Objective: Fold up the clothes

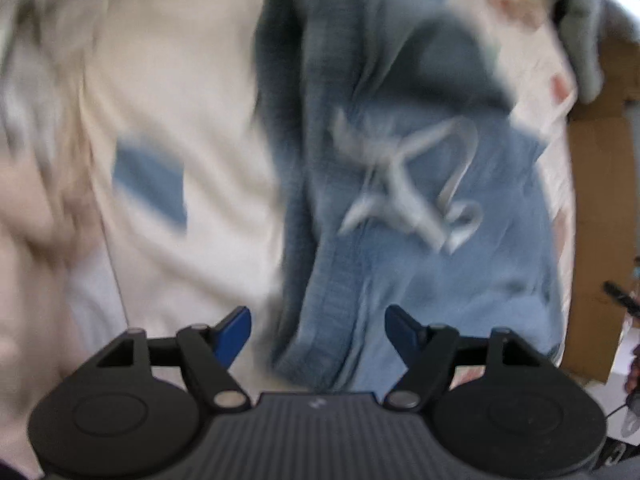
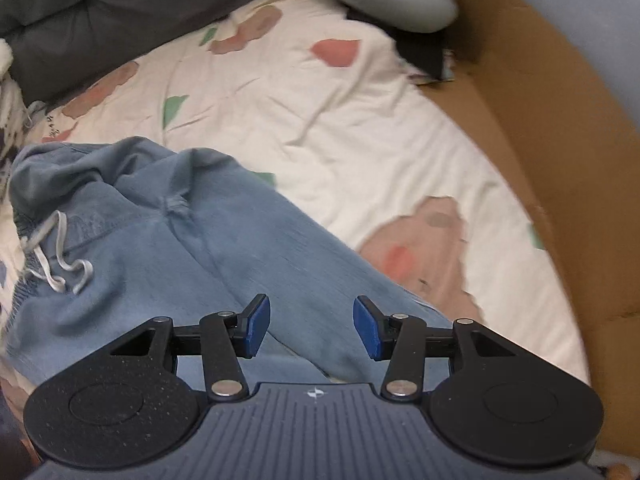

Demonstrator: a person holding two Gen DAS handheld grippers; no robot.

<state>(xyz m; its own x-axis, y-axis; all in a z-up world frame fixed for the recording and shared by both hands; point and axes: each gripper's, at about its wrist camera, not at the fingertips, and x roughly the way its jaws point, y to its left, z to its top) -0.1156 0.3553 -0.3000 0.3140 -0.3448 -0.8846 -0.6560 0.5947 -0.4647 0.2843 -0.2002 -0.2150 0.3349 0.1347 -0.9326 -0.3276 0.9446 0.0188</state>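
Observation:
Light blue drawstring trousers (image 1: 420, 240) lie crumpled on the bed, their grey-white cord (image 1: 404, 196) tangled on top near the waistband. My left gripper (image 1: 318, 330) hovers above the waistband edge, open, nothing between its blue pads. The left wrist view is blurred. From the right wrist the same trousers (image 2: 160, 248) spread left and below, with the cord (image 2: 60, 256) at the left. My right gripper (image 2: 312, 326) is open over a trouser leg, its pads clear of the cloth.
A cream garment (image 1: 180, 140) with a blue patch (image 1: 152, 184) lies left of the trousers. The bed has a floral cream sheet (image 2: 340, 128). A dark grey blanket (image 2: 100, 12) and a grey pillow (image 2: 392, 4) lie at the far end. Brown cardboard (image 2: 560, 140) lines the right side.

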